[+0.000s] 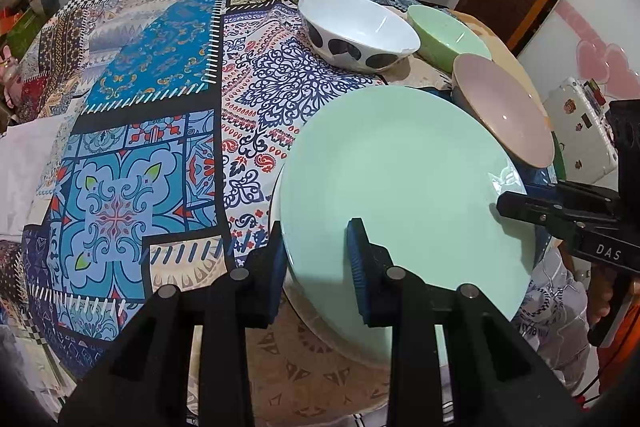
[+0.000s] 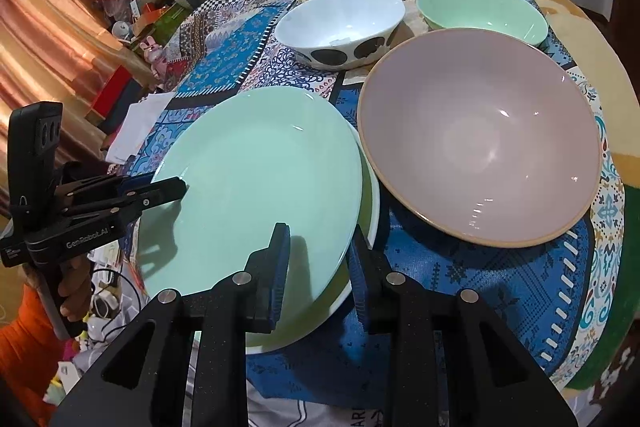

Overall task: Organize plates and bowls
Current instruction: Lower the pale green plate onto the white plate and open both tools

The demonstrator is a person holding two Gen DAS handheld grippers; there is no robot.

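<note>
At lower centre of both wrist views, a mint green plate (image 1: pixel 404 183) sits atop a white plate (image 2: pixel 370 203) on the patterned tablecloth (image 1: pixel 132 147). Left gripper (image 1: pixel 318 267) has its fingers clamped on the green plate's near rim, one pad above, one below. Right gripper (image 2: pixel 320 267) likewise pinches the opposite rim. Right of the plates rests a pink bowl (image 2: pixel 480 135); toward the frame's top stand a white bowl with dark spots (image 2: pixel 340 27) and a green bowl (image 2: pixel 480 9).
</note>
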